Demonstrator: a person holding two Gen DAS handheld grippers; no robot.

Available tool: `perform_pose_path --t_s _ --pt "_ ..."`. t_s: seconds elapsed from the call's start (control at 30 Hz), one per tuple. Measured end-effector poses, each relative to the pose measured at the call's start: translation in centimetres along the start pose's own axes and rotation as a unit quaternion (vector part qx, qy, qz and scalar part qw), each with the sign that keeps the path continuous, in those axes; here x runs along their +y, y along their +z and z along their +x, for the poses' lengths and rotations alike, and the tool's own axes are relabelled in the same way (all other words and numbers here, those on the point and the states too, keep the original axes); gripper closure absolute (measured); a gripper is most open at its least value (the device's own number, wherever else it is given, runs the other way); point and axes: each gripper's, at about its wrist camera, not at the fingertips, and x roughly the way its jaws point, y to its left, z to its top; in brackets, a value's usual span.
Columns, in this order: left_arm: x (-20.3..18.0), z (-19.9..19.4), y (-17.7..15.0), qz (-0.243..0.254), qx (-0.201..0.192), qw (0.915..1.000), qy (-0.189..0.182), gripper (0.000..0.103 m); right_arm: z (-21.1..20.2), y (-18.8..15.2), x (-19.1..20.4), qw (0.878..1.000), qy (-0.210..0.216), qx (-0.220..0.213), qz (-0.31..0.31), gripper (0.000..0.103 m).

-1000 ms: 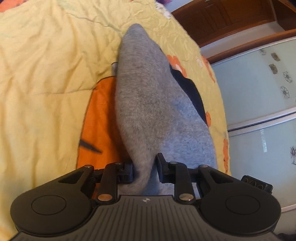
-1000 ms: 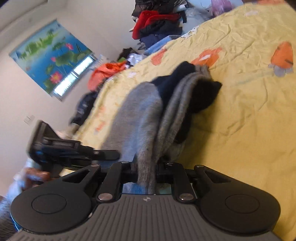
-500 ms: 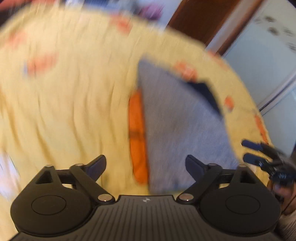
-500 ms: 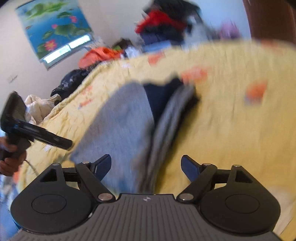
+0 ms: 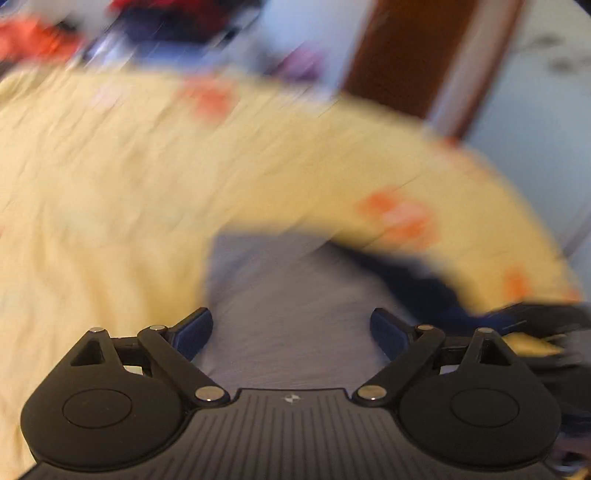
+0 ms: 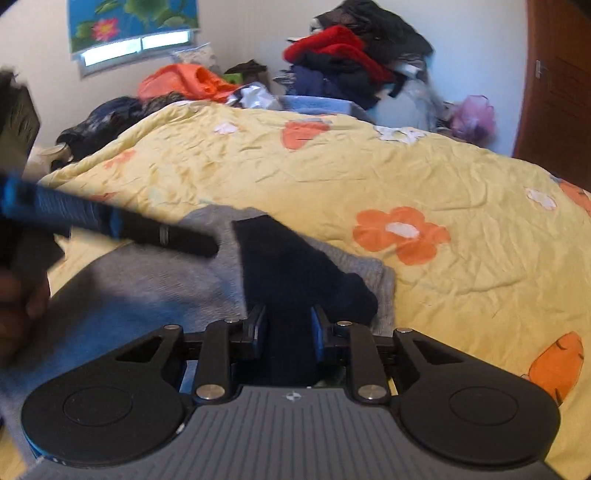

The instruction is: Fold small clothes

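Observation:
A small grey garment with a dark navy part lies on the yellow flowered bedspread. My right gripper is shut on the navy part at the garment's near edge. My left gripper is open and empty just above the grey cloth; its view is blurred by motion. The left gripper's fingers also show in the right wrist view, over the garment's far left side.
Piles of clothes and an orange heap lie beyond the bed's far edge. A brown wooden door stands at right. A flower picture hangs on the back wall.
Both grippers let go of the grey garment, which dropped flat on the bed. The right gripper then shut on the navy part. The left gripper stays open and swings fast.

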Motion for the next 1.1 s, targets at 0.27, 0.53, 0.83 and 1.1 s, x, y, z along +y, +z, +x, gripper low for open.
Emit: perform_pose_path --t_s 0.27,0.53,0.83,1.1 --pt "-1.8 -10.3 -1.9 0.017 -0.072 0.9946 -0.073 0.002 -6.1 -0.6 2.8 1.0 0.023 -0.011 -0.001 0.065" --pt "-5.3 -6.3 -7.1 0.099 -0.026 0.9933 -0.055 0.002 -6.4 -5.0 5.1 0.998 -0.016 -0.003 -0.052 0.064" --pt "-5.2 -11.4 -11.8 0.087 -0.006 0.995 0.048 0.0 -10.5 -8.7 8.8 0.998 -0.019 0.011 -0.055 0.032" --pt "-5.1 -10.4 -13.5 0.061 -0.014 0.9946 0.083 0.0 -10.6 -10.0 7.5 0.999 -0.031 -0.009 0.023 0.017"
